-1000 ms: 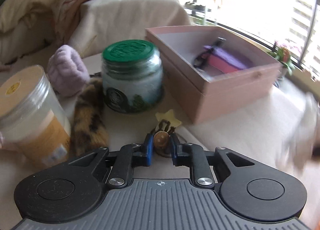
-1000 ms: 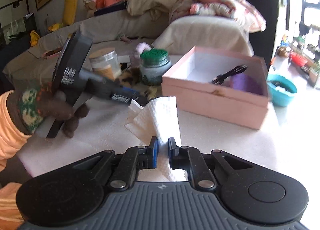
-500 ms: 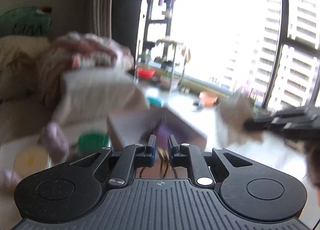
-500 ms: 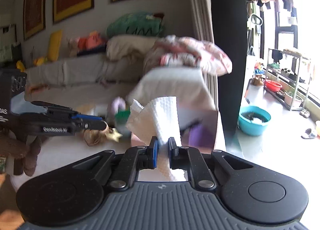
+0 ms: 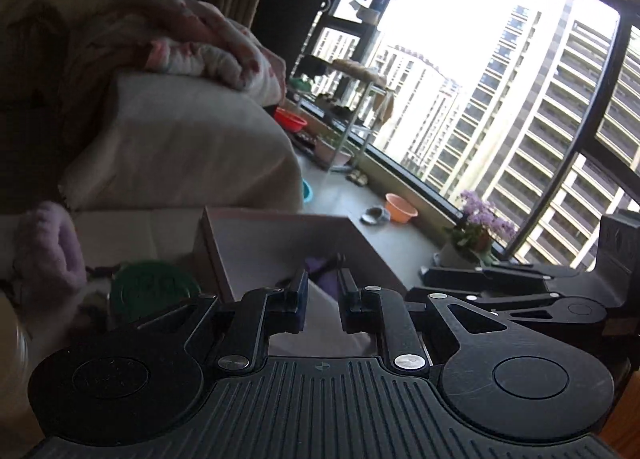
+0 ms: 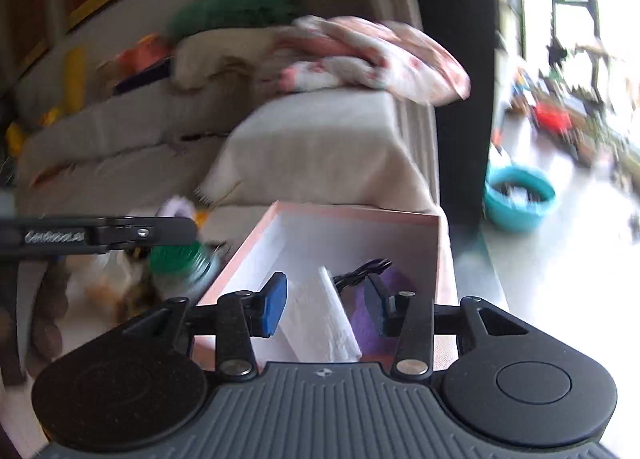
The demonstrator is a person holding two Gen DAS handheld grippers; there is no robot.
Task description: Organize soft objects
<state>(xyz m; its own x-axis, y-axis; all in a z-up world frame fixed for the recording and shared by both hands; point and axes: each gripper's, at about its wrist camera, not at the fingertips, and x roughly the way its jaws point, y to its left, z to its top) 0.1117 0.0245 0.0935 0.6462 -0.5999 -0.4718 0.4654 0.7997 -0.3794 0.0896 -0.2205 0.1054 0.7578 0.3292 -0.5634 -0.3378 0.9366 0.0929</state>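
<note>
Right gripper (image 6: 326,309) just let go, now spread wide; paper towel (image 6: 320,319) sits in the pink box (image 6: 352,213). Left gripper (image 5: 322,299) slightly parted, empty now.

Beyond the table I see a cloth-draped sofa arm (image 6: 328,147) with a crumpled pink-and-white blanket (image 6: 376,55) heaped on top and a green cushion (image 6: 236,7) further back against the wall. On the table a green-lidded jar (image 5: 154,287) stands just beside the box, blurred in my right view. By the window I make out a teal basin (image 6: 520,197) on the floor, an orange bowl (image 5: 401,208), a pot of purple flowers (image 5: 480,225) on the sill, and tower blocks (image 5: 560,131) outside.
</note>
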